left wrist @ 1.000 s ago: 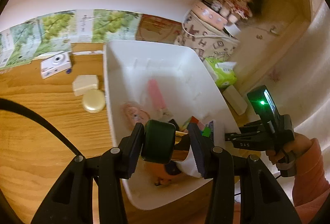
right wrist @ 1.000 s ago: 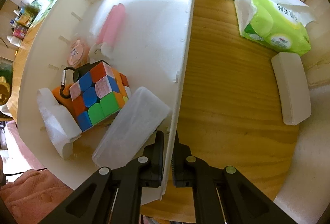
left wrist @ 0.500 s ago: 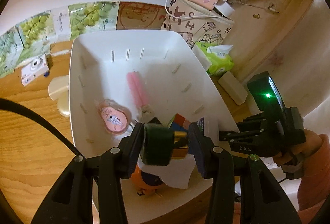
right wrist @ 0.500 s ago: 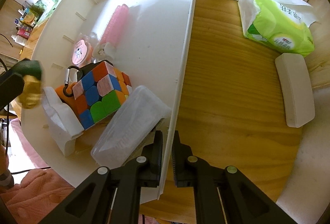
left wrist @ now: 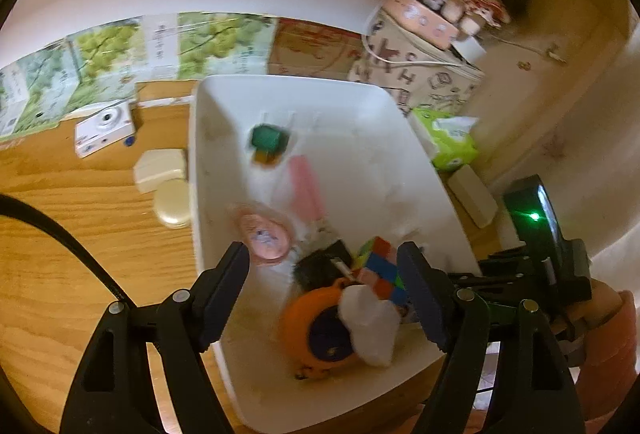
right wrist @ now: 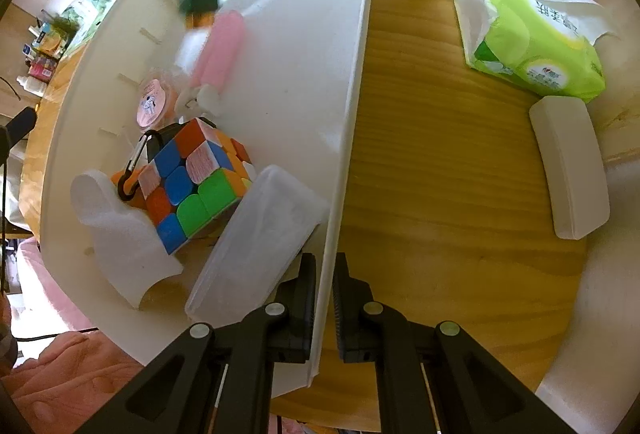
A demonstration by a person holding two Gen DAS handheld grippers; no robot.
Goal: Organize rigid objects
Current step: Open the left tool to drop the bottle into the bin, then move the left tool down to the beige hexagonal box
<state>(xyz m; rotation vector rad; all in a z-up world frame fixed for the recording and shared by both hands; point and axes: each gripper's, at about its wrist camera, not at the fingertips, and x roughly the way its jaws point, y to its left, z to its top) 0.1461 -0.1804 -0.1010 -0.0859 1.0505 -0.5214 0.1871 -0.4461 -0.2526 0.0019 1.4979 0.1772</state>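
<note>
**Left claw parting over the bin, right claw clamped on its wall**

While the left claw (left wrist: 324, 294) hangs tilted down over the white bin (left wrist: 208, 194), we note its jaws opening with nothing between them. We find the green-capped bottle (left wrist: 269, 145) blurred at the far end of the bin, beside the pink tube (left wrist: 306, 190). Only the left view shows the small white camera (left wrist: 105, 128) and two cream cases (left wrist: 162, 168) on the bench (left wrist: 80, 254) outside the bin. Only the right view shows the clear plastic box (right wrist: 256, 246) leaning by the colour cube (right wrist: 192, 178). We record the right claw (right wrist: 324, 298) pointing straight down, pinched narrow on the bin's wall. A green tissue pack (right wrist: 532, 38) lies on the bench beyond.
</note>
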